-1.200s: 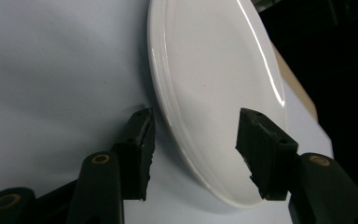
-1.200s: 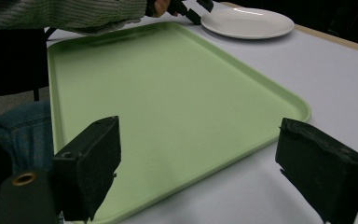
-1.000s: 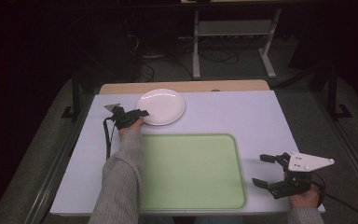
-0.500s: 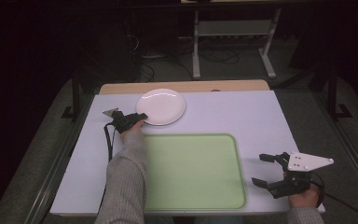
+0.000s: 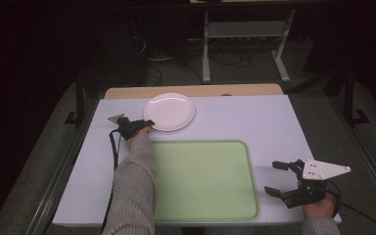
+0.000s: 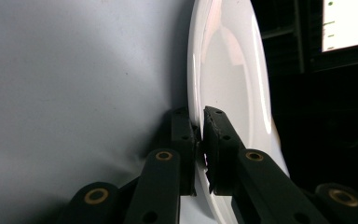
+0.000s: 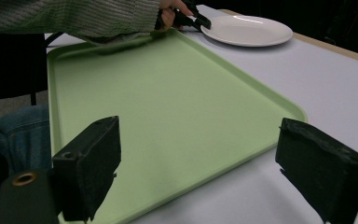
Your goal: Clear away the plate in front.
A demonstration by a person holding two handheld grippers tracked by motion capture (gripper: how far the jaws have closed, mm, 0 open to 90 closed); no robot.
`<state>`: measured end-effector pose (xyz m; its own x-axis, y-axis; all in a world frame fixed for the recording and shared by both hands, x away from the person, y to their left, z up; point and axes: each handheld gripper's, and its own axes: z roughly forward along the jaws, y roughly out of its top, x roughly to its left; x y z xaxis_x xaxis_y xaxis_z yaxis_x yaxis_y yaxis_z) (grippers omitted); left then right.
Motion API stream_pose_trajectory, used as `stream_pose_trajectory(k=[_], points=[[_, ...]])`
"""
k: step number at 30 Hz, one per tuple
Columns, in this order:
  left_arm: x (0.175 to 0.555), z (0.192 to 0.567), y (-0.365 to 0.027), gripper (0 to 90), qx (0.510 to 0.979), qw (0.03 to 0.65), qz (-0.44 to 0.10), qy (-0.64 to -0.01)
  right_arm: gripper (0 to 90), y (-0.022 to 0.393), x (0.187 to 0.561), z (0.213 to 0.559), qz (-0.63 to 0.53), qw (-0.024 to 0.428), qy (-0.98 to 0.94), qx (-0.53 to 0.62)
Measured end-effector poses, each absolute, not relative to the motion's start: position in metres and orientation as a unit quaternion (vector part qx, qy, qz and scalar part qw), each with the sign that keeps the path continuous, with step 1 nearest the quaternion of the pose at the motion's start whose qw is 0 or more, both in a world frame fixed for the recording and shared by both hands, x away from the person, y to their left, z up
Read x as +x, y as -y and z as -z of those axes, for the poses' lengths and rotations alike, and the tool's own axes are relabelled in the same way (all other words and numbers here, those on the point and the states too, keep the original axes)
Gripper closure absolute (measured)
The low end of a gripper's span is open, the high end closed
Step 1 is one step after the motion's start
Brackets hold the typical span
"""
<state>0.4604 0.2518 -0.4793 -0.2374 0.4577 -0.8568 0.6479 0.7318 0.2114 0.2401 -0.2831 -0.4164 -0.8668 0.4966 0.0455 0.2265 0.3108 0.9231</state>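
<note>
Plate-wise, start near you: your right gripper (image 5: 285, 179) rests at the near right corner of the table (image 5: 274, 122) just beside the green tray (image 5: 203, 181), jaws spread wide with nothing between them, exactly where it sat a second ago. Farther out, your left gripper (image 5: 147, 128) has barely shifted and is clamped on the near left rim of the white plate (image 5: 169, 111), which lies flat just beyond the tray's far edge. With that hold settled, you look ready to lift, probably toward the tray.

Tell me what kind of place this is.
Probably a lab or recording setup, not a dining room: hand-held left gripper pinching a white plate, green tray on a covered table, cables on the floor.
</note>
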Motion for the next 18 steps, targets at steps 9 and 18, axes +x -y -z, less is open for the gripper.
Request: stream_pose_trajectory(k=[9, 18], points=[[0.4587, 0.4789, -0.2519, 86.0, 0.315, 0.543, 0.096, -0.773, 13.2, 0.283, 0.2392, 0.4166, -0.541, 0.125, -0.801, 0.224], [0.4558, 0.4738, -0.2594, 85.7, 0.317, 0.573, 0.113, -0.747, 13.2, 0.2827, 0.2396, 0.4171, -0.537, 0.126, -0.804, 0.224]])
